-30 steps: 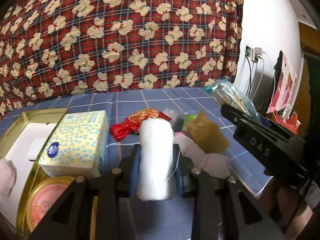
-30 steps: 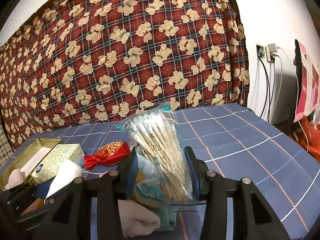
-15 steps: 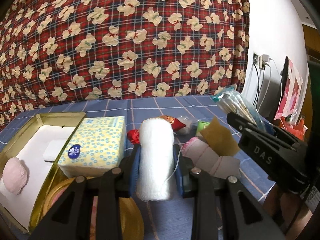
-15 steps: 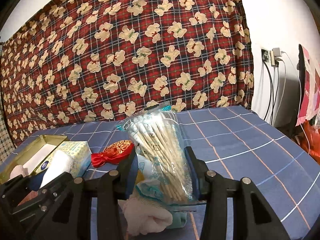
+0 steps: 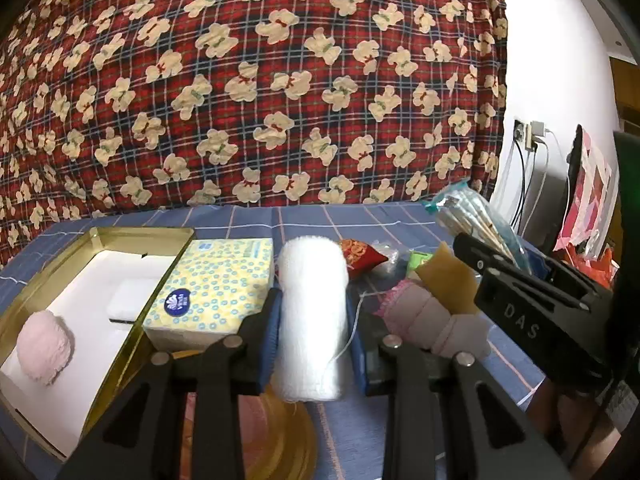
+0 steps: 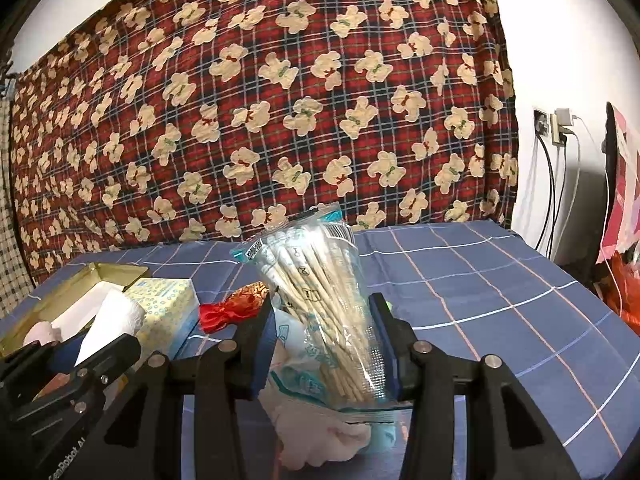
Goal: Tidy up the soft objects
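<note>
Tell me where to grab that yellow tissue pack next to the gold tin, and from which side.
Take the tissue pack across its two long sides, near the middle, coming down from above. It lies flat against the gold tin, so only a top approach clears the rim. The pack will probably dent a little. Both claws are busy: left claw holds the white roll, right claw the cotton swab bag.

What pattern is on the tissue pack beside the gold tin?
Pale yellow with small blue rings and a blue oval logo: the tissue pack shows best in the left wrist view.
</note>
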`<state>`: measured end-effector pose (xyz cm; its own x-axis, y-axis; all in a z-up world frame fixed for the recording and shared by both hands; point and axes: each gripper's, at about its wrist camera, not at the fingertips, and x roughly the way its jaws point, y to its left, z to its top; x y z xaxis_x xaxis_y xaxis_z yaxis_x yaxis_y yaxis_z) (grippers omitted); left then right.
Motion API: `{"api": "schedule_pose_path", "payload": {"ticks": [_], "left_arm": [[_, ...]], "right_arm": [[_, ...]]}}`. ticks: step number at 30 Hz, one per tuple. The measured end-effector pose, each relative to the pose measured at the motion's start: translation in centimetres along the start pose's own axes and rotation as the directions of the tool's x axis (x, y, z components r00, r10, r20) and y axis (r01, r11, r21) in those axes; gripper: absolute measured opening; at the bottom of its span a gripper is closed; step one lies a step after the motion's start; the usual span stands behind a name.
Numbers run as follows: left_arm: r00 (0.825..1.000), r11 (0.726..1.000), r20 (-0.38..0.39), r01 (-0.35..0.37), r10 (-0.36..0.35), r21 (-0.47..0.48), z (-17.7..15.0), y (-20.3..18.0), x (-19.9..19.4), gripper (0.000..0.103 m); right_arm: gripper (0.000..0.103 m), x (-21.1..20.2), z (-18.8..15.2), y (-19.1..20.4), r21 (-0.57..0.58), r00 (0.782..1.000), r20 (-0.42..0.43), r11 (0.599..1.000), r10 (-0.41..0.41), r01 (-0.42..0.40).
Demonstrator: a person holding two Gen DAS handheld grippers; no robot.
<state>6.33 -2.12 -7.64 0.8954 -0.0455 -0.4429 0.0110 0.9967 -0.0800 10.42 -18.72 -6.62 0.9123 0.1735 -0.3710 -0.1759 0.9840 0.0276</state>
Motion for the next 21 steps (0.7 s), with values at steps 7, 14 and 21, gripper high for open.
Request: {"api": "schedule_pose_path", "payload": {"ticks": [7,14,21], "left_arm": [[1.000,1.000,-0.013,-0.006,0.006,-0.025,0.0,1.0,0.2,0.029],[1.000,0.999,-0.015,-0.006,0.005,-0.051,-0.1,2.3,0.1,0.029],[1.000,0.998,-0.025,-0.007,0.005,-0.065,-0.2,3.1,0.2,0.029]], "right_arm": [[0.047,0.1,-0.1,0.9,-0.014,1.000,-0.005,1.000,0.013,-0.013],[0.047,0.0,-0.1,1.6,-0.017,1.000,0.001,0.999,0.027,-0.027],[0.047,0.0,-0.1,2.4,-0.025,0.999,0.000,0.999,0.042,-0.042]]}}
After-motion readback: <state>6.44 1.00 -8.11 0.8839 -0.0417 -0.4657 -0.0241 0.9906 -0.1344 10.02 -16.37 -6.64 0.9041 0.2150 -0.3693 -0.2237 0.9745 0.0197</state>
